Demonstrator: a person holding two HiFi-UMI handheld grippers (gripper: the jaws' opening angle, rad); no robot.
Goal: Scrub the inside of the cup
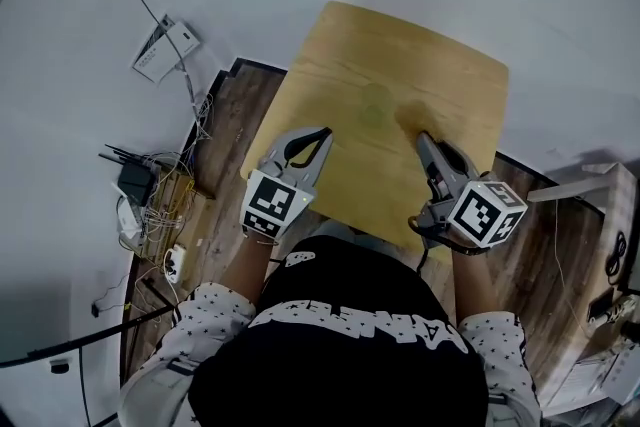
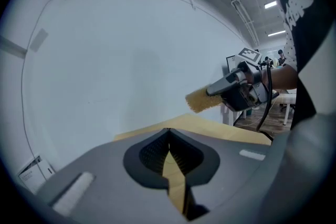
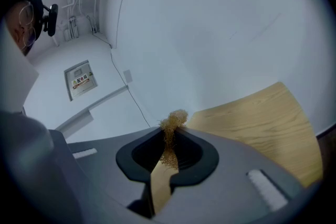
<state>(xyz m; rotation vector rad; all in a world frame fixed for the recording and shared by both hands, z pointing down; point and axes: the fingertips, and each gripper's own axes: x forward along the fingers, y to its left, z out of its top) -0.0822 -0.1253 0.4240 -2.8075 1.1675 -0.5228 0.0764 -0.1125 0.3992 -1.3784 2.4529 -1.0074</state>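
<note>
My right gripper (image 1: 421,139) is shut on a tan scrub sponge (image 1: 408,119) and hovers over the wooden table (image 1: 450,75). In the right gripper view the sponge (image 3: 174,119) is pinched between the jaws and sticks out past the tips of the right gripper (image 3: 170,132). My left gripper (image 1: 324,133) is shut with nothing between its jaws, which meet tip to tip in the left gripper view (image 2: 168,131). That view also shows the right gripper (image 2: 237,86) holding the sponge (image 2: 201,100) in the air. A faint greenish round shape (image 1: 375,105) lies on the table between the two grippers; I cannot tell whether it is the cup.
The table stands against a white wall. Left of it, on the wooden floor, lie a router and tangled cables (image 1: 145,185), with a white box (image 1: 166,48) further back. A white stand (image 1: 590,187) is at the right.
</note>
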